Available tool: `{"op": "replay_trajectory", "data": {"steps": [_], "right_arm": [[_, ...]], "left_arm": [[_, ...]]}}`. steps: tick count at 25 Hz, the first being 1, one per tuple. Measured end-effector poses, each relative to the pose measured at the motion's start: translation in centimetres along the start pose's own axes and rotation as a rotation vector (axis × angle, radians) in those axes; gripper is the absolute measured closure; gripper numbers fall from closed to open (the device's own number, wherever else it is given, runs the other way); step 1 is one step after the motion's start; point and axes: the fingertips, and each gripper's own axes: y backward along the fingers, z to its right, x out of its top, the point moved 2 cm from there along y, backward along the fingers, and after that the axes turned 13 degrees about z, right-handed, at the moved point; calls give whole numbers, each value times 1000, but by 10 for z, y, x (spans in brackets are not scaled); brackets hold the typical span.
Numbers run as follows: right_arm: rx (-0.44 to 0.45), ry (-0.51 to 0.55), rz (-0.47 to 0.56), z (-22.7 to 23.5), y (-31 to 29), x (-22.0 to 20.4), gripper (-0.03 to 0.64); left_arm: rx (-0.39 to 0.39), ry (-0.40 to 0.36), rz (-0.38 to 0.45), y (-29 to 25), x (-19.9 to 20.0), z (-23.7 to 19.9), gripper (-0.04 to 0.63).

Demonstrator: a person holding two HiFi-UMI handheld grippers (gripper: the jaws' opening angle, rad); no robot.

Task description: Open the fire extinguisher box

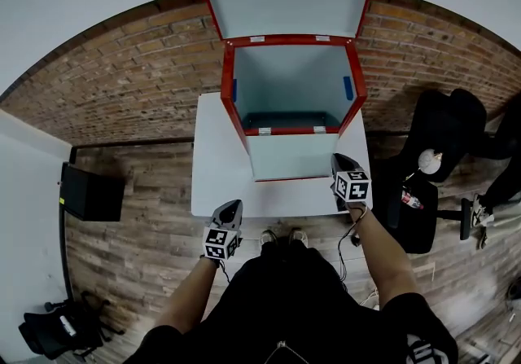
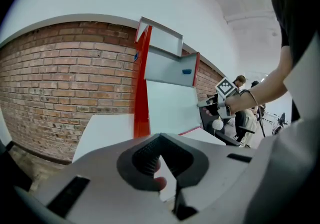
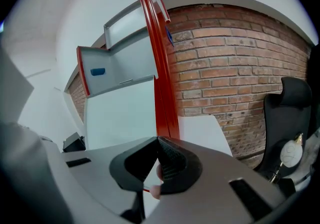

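The red fire extinguisher box (image 1: 352, 85) stands on a white table (image 1: 216, 183) against the brick wall. Its top lid (image 1: 285, 4) is raised, and its front door (image 1: 285, 160) hangs folded down, so the pale empty inside shows. My right gripper (image 1: 340, 164) is at the door's right lower corner, jaws shut with nothing seen between them. In the right gripper view the right gripper (image 3: 158, 140) points at the box's red side edge (image 3: 161, 87). My left gripper (image 1: 230, 209) hovers shut at the table's front edge, left of the box. In its own view the left gripper (image 2: 160, 138) faces the box (image 2: 142, 92).
A black office chair (image 1: 423, 191) stands right of the table, with more dark seats behind it. A black case (image 1: 89, 191) sits on the wooden floor at the left, a black bag (image 1: 57, 330) nearer me. The brick wall (image 1: 122, 85) runs behind the table.
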Motion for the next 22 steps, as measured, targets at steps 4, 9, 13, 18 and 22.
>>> {"op": "replay_trajectory", "data": {"steps": [4, 9, 13, 18, 22], "right_arm": [[-26, 39, 3, 5, -17, -1, 595], [-52, 27, 4, 10, -31, -1, 595], [-60, 32, -6, 12, -40, 2, 595], [-48, 87, -48, 11, -41, 3, 594], [-55, 116, -48, 11, -30, 13, 594]], "left_arm": [[14, -1, 26, 5, 10, -1, 546], [28, 6, 28, 16, 11, -2, 546], [34, 13, 25, 19, 9, -4, 546], [33, 7, 33, 15, 15, -4, 546], [33, -6, 36, 7, 21, -6, 546]]}}
